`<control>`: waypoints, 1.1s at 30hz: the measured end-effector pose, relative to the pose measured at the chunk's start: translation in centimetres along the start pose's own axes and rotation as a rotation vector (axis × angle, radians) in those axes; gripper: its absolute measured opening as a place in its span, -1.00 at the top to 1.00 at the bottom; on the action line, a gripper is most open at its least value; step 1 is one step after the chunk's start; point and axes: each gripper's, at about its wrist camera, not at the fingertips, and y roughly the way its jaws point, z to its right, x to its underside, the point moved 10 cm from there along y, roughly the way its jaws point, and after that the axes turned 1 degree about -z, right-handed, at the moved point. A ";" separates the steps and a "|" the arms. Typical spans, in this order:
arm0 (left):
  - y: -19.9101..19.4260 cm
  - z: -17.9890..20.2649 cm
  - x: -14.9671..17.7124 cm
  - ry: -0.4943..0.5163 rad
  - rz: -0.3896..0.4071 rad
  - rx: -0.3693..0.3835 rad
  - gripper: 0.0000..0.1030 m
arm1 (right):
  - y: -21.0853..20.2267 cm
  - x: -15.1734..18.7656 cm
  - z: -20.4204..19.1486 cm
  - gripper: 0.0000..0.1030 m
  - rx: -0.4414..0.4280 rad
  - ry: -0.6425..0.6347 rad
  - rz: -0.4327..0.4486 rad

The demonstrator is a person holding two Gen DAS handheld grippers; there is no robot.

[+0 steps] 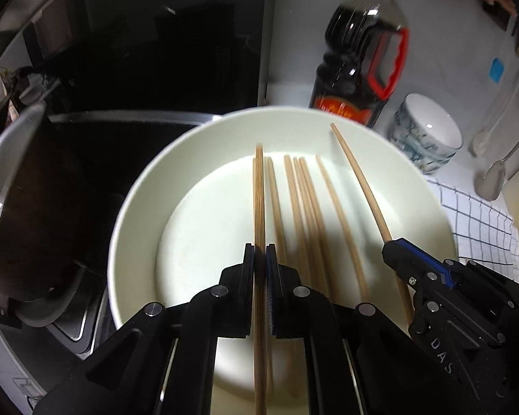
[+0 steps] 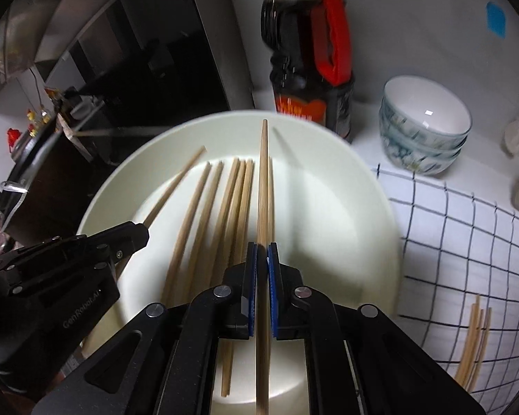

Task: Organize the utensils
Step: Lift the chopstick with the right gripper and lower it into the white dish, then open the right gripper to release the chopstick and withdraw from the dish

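A cream-white bowl (image 1: 135, 207) is filled with tan chopsticks (image 1: 296, 207). A dark bottle (image 1: 356, 55) is fitted with a red handle (image 1: 387, 65). A white cloth (image 2: 467, 242) is crossed by black checks.

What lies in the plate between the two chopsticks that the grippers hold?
Several loose chopsticks lie side by side on the white plate; both wrist views show them.

The right gripper (image 1: 389, 247) shows the letters "DAS". The left gripper (image 2: 145, 231) says "GenRobot.AI".

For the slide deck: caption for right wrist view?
Right gripper clamps a wooden chopstick over a white round plate of loose chopsticks.
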 end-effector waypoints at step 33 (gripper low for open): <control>-2.5 -1.7 1.6 -0.037 0.018 -0.045 -0.32 | -3.9 3.4 3.3 0.36 0.083 0.042 0.009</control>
